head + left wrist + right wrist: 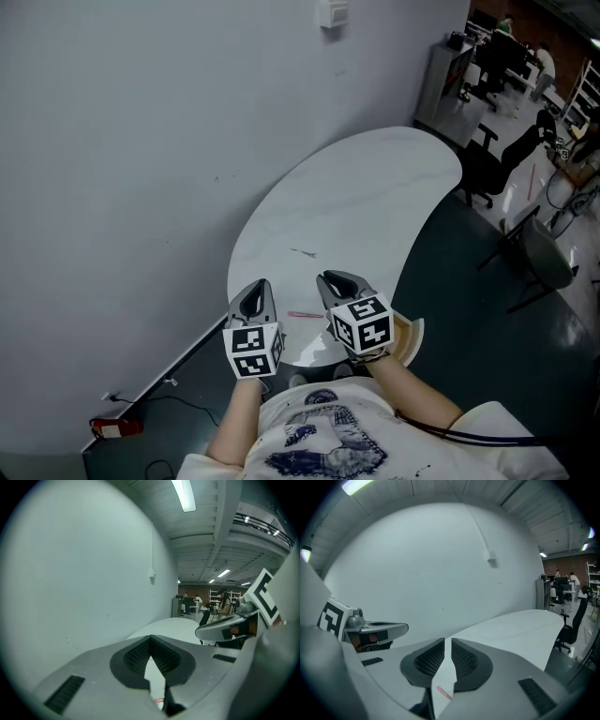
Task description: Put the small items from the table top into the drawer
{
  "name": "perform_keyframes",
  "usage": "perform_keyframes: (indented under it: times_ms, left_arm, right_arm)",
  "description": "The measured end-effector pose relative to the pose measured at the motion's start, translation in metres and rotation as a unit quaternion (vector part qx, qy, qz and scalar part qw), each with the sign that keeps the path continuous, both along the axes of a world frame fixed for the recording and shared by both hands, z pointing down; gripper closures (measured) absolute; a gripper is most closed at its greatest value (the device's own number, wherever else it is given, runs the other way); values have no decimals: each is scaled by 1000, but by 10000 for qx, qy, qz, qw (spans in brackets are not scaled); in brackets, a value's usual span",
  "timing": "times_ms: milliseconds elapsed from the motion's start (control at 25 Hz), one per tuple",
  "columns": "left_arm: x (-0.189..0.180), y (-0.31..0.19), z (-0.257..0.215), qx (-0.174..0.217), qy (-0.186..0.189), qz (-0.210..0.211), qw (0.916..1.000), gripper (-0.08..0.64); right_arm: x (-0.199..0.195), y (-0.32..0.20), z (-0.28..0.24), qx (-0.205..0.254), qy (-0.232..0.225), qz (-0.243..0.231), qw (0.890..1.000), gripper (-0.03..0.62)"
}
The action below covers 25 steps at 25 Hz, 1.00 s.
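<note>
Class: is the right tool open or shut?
Open, narrowly. In its own view, a slim gap runs between the jaws of the right tool, with nothing gripped.

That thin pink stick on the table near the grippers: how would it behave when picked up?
The pink stick looks thin and straight, so it is probably stiff and very light. Lying flat on the smooth white table, it may skid or roll when nudged.

Open-plan office or lab hall
A white table (375, 187), swivel chairs (494, 161), far desks (487, 42) and a ceiling strip light (184, 494) are seen.
</note>
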<state>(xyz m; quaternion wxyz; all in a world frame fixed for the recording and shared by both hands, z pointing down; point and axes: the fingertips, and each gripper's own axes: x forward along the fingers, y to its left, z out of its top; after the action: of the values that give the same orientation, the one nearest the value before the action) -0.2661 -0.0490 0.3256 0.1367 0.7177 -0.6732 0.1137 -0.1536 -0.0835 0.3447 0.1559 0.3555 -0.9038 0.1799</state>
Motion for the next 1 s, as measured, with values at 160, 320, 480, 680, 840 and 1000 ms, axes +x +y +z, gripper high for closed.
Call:
perform_keyframes:
  times_ms: [160,320,480,680,840,1000]
  left_arm:
    - [2,-1,1,-17,23,10,10000,525]
    - [2,2,5,-78,23,-20,10000,525]
    - [-2,3,11,-129,40,-80,9999,525]
    - [-11,6,26,-263,100,-222,9994,525]
    - [-17,14,41,-369,148,-391,9984,525]
    - [-27,20,57,-490,221,-580,9969,525]
  right_arm:
    - [1,2,5,-51,37,-16,10000,532]
    - [0,5,8,-94,39,-63,9999,532]
    - [-6,4,11,-121,48,-155,9998,532]
    - [-17,6,25,-203,196,-398,9988,531]
    - [-22,10,41,-285,335,-637,9970,531]
    - [-34,16,59,-390,481,-998,9931,531]
